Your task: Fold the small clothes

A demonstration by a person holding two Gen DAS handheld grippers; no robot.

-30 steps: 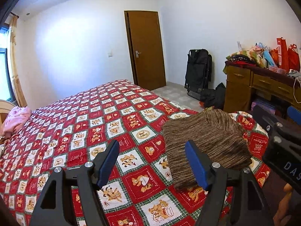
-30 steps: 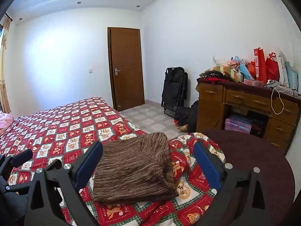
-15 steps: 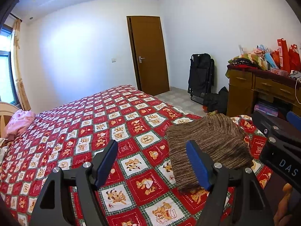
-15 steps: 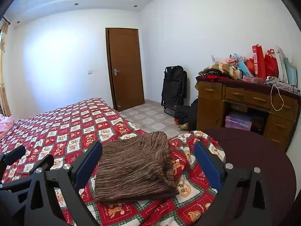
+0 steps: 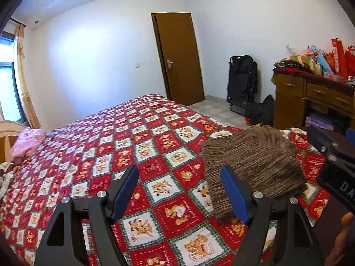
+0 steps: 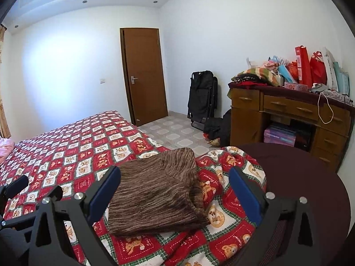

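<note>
A folded brown striped knit garment (image 6: 155,192) lies on the red bear-patterned bedspread (image 6: 73,148) near the bed's corner. It also shows in the left wrist view (image 5: 257,161). My right gripper (image 6: 175,190) is open and empty, held above the garment's near side. My left gripper (image 5: 179,190) is open and empty, above the bedspread (image 5: 124,146) just left of the garment. The right gripper's black body (image 5: 332,166) shows at the right edge of the left wrist view.
A pink garment (image 5: 26,141) lies at the far left of the bed. A wooden desk (image 6: 295,119) piled with clothes and bags stands at the right. A dark round surface (image 6: 306,181) is beside the bed corner. A black folded chair (image 6: 202,97) and a door (image 6: 144,75) stand behind.
Both grippers have lifted and tilted up a little, so the views show more of the room. The garment has not moved. Both stay open.
</note>
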